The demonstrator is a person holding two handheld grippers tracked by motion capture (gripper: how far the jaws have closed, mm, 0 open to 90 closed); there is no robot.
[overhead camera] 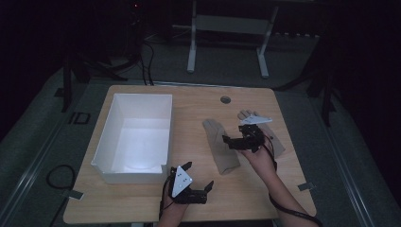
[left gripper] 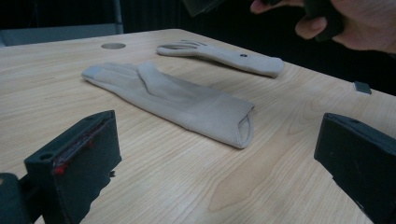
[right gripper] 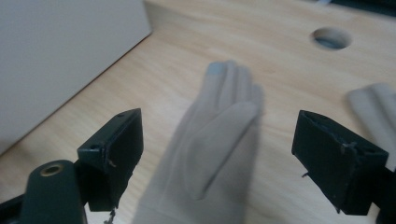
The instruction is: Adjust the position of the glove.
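One flat glove [overhead camera: 220, 146], fingers far-pointing, lengthwise.

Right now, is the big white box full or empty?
Empty. The high view looks straight into the white box and shows only its bare white floor and walls; both gloves lie outside it on the table.

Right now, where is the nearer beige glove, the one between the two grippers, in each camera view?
High view: nearer glove lies right of centre, beside the white box.
Left gripper view: mid-frame, cuff opening toward the camera.
Right gripper view: bottom centre, between the open jaws.
Shared landmark: the round table hole.
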